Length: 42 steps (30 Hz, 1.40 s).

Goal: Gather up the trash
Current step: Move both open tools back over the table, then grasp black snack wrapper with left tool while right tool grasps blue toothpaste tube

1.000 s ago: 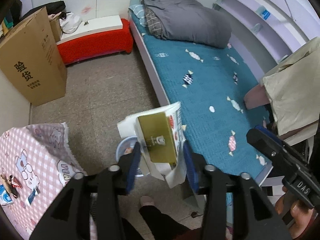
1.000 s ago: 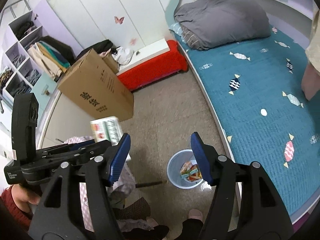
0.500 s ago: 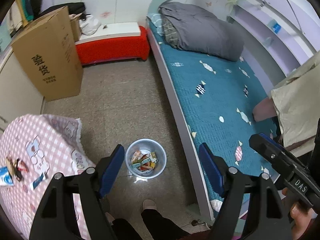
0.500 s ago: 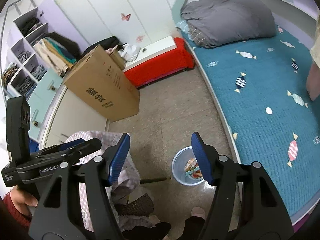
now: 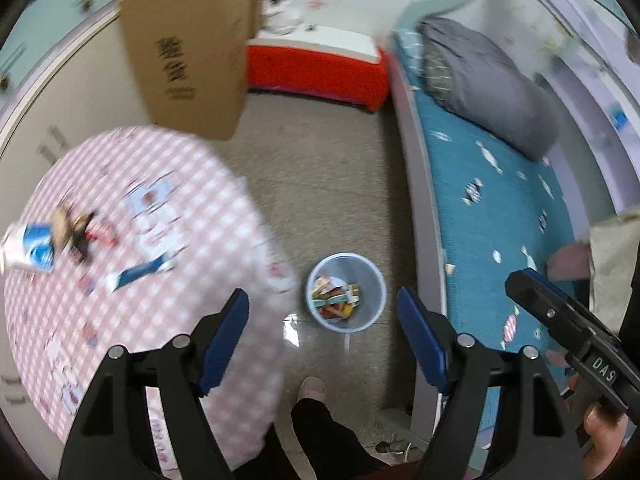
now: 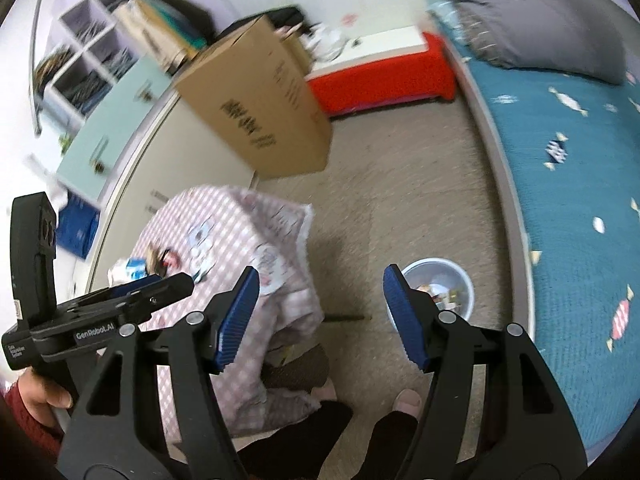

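Both grippers hang above the floor with nothing between their blue fingers, spread wide apart: the left gripper over the wastebasket, the right gripper just left of the wastebasket. The wastebasket stands on the floor, colourful wrappers piled inside it. Left of the wastebasket is the pink-checked tabletop, blurred, carrying a blue-and-white packet and a flat blue wrapper. Right of the wastebasket runs the bed; beyond it sits a cardboard box.
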Motion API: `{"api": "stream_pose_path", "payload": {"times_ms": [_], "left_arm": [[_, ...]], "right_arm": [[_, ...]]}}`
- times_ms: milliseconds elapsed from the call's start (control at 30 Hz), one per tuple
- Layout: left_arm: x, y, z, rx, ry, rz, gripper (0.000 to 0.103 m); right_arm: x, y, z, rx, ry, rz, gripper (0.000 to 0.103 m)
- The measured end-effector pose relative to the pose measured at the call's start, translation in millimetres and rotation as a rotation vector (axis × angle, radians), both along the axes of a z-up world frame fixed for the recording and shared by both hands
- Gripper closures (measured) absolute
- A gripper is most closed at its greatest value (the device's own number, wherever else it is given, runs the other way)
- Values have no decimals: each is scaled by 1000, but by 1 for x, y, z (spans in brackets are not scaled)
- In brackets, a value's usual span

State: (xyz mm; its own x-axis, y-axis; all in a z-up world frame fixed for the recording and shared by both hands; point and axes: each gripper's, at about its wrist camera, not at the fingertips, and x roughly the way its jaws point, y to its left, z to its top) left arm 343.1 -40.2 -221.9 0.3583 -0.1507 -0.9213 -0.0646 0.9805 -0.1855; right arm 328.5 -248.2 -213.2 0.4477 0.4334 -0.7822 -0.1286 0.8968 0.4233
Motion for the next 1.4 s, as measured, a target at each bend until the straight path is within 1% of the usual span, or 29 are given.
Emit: {"api": "stream_pose_path", "payload": {"times_ms": [133, 200, 267, 333, 433, 533, 600, 667, 767, 900, 1000, 1033, 1067, 1100, 1133, 1167, 1233, 1333, 1367, 1400], "left_arm": [[-12, 61, -15, -3, 37, 109, 28], [-15, 89, -21, -6, 51, 153, 28], [-19, 122, -26, -5, 63, 201, 28], [-24, 153, -30, -3, 73, 238, 28], [-27, 190, -37, 4, 92, 279, 28], [-27, 221, -47, 4, 113, 302, 28], [-26, 235, -53, 0, 125, 304, 28], [-23, 249, -58, 2, 134, 300, 28], [-16, 266, -66, 6, 147, 288, 28], [-6, 284, -77, 8, 165, 271, 28], [2, 295, -84, 4, 175, 264, 28], [6, 298, -87, -2, 176, 260, 28], [10, 300, -89, -4, 177, 254, 28], [15, 301, -92, -4, 178, 246, 28], [19, 301, -94, -5, 179, 241, 28], [23, 301, -96, -7, 179, 234, 28], [33, 299, -102, -4, 182, 218, 28], [44, 296, -112, 16, 192, 190, 28], [48, 295, -115, 22, 199, 181, 29], [51, 294, -119, 29, 201, 171, 32]], "right_arm": [[3, 52, -9, -28, 16, 102, 39], [4, 84, -16, -54, 17, 170, 39], [6, 123, -22, -92, 4, 270, 39], [7, 162, -28, -140, -27, 375, 39], [7, 215, -38, -212, -61, 513, 39], [12, 258, -48, -255, -74, 597, 39], [16, 286, -61, -286, -75, 654, 39], [19, 307, -73, -310, -71, 701, 39], [24, 334, -93, -374, -79, 755, 39], [34, 353, -116, -436, -80, 807, 39], [40, 360, -126, -467, -68, 837, 40], [41, 360, -128, -476, -66, 840, 49], [44, 360, -131, -483, -54, 838, 63], [47, 359, -132, -487, -50, 824, 68], [50, 356, -132, -483, -43, 803, 77], [54, 352, -131, -467, -26, 775, 83], [62, 344, -130, -450, 3, 716, 89], [68, 334, -131, -408, 45, 649, 89], [70, 330, -131, -379, 65, 620, 89], [72, 327, -132, -355, 80, 597, 89]]}}
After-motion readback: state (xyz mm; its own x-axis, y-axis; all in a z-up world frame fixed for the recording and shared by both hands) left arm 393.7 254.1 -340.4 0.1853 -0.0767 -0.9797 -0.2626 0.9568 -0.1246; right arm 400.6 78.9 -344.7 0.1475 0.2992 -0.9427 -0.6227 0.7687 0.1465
